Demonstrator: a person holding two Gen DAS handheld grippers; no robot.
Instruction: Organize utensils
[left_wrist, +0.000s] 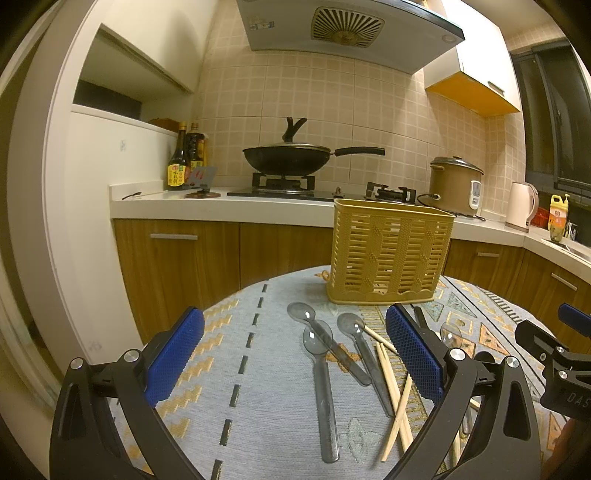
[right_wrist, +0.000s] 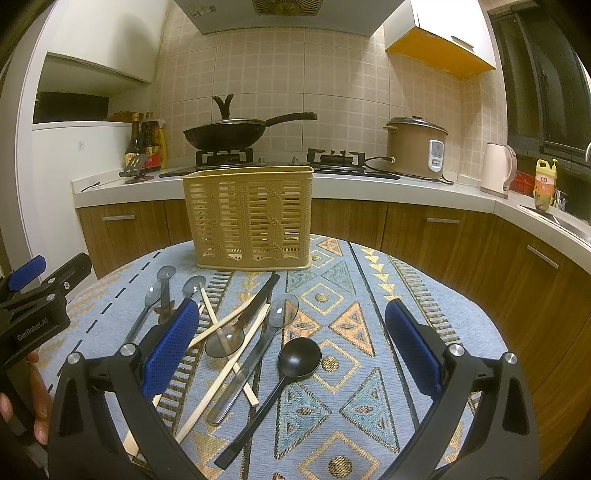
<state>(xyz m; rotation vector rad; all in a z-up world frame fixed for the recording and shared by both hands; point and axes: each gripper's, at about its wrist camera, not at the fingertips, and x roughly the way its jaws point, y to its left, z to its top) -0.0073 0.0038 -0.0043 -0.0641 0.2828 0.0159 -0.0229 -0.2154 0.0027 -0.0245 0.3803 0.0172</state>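
A round table under a patterned blue and gold tablecloth (right_wrist: 369, 295) is filling the lower half of both views, with a kitchen counter (right_wrist: 406, 186) running across the middle of the frame behind it. On the counter a black wok (right_wrist: 225, 134) is sitting on the gas stove in the upper centre, a brown rice cooker (right_wrist: 415, 147) is standing to the right of it, and a pale electric kettle (right_wrist: 498, 170) is standing further right.

A tan slatted utensil basket (right_wrist: 248, 218) is standing upright at the far edge of the table, centre-left in the right wrist view and centre-right in the left wrist view (left_wrist: 388, 253).

The left gripper (left_wrist: 295, 358) is hanging over the near table edge with its blue pads spread wide and nothing between them; in the right wrist view its black body is showing at the left edge. The right gripper (right_wrist: 291, 349) is likewise spread wide and gripping nothing.

The utensils are lying loose on the cloth in front of the basket. A black ladle-shaped spoon (right_wrist: 280, 384) is lying diagonally in the lower centre of the right wrist view. Several translucent grey plastic spoons (left_wrist: 321, 373) are lying beside it, some overlapping, and pale wooden chopsticks (right_wrist: 221, 373) are crossing over them. A black flat-handled utensil (right_wrist: 264, 291) is lying just in front of the basket.
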